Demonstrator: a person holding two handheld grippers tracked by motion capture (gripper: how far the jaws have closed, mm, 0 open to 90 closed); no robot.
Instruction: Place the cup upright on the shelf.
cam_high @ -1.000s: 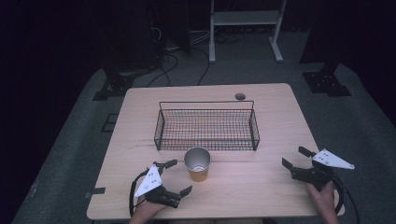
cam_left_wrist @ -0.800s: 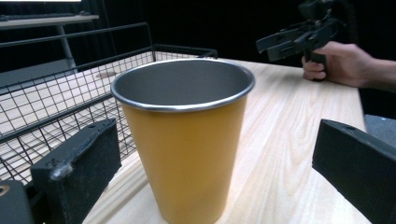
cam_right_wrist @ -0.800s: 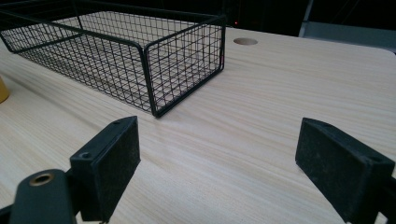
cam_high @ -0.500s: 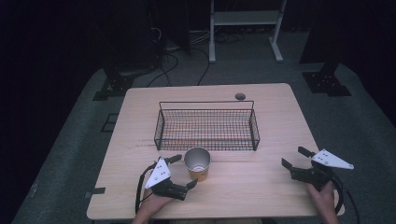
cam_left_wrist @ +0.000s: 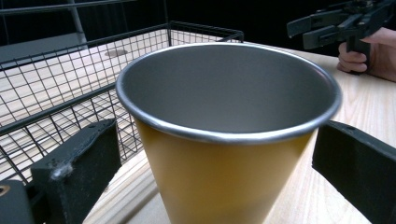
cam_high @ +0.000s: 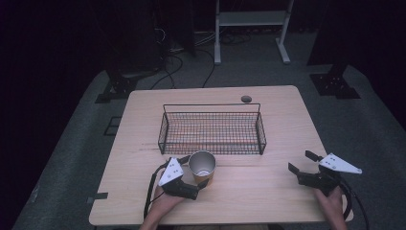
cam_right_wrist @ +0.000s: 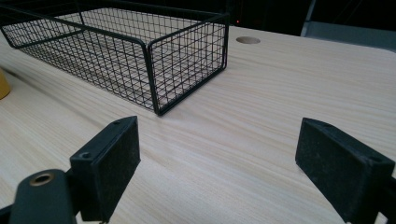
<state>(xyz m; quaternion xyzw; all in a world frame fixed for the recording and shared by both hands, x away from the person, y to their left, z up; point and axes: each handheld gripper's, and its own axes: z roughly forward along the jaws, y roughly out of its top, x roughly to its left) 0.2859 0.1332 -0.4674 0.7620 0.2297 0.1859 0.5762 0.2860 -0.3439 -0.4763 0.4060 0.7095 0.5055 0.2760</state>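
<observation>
While straddling the yellow cup (cam_high: pixel 202 167) near the table's (cam_high: pixel 268 201) front edge, left gripper (cam_high: pixel 194 172) spread wide — one jaw either side of the steel-lined cup, neither visibly touching. Just behind the cup, toward the table's middle, a black wire basket (cam_high: pixel 212 128). Off by the front right corner, right gripper (cam_high: pixel 301 162) likewise agape — nothing but bare wood between its jaws
</observation>
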